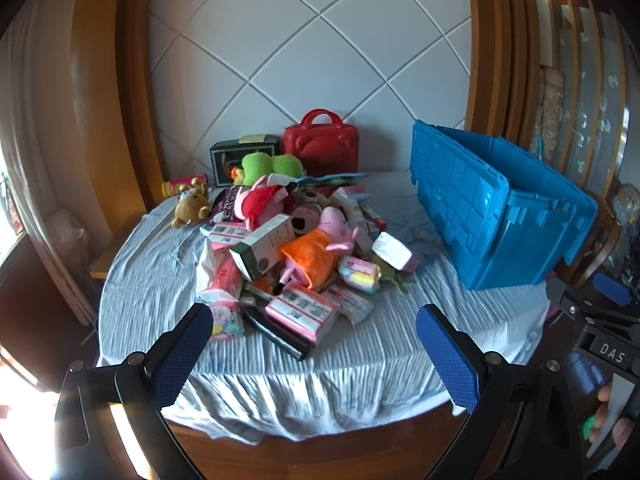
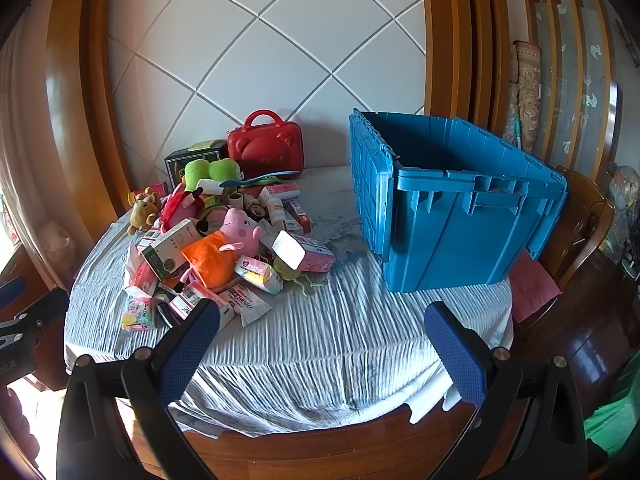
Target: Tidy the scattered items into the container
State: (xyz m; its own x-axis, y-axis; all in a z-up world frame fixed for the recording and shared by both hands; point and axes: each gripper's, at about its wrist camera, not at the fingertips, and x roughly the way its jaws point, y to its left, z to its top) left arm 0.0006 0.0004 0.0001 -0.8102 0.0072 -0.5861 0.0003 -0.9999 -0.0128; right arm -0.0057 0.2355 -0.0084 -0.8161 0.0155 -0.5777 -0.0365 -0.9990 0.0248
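Note:
A heap of toys and boxes lies on the round table with a white cloth (image 1: 360, 360) (image 2: 320, 344). In it are a pink pig plush in an orange dress (image 1: 320, 248) (image 2: 224, 244), a green plush (image 1: 268, 166) (image 2: 208, 172), a brown bear plush (image 1: 190, 204) (image 2: 142, 208), a white-green box (image 1: 262, 252) (image 2: 170, 248) and pink tissue packs (image 1: 302, 316). An open blue crate (image 1: 500, 208) (image 2: 452, 200) stands at the right. My left gripper (image 1: 314, 320) is open and empty, near the heap's front edge. My right gripper (image 2: 322, 320) is open and empty, above the table's front.
A red bear-face case (image 1: 320, 146) (image 2: 266, 146) and a dark box (image 1: 240, 156) (image 2: 188, 158) stand at the back by the tiled wall. A wooden chair with a pink cushion (image 2: 532, 284) is at the right. The right gripper's body (image 1: 600, 344) shows in the left wrist view.

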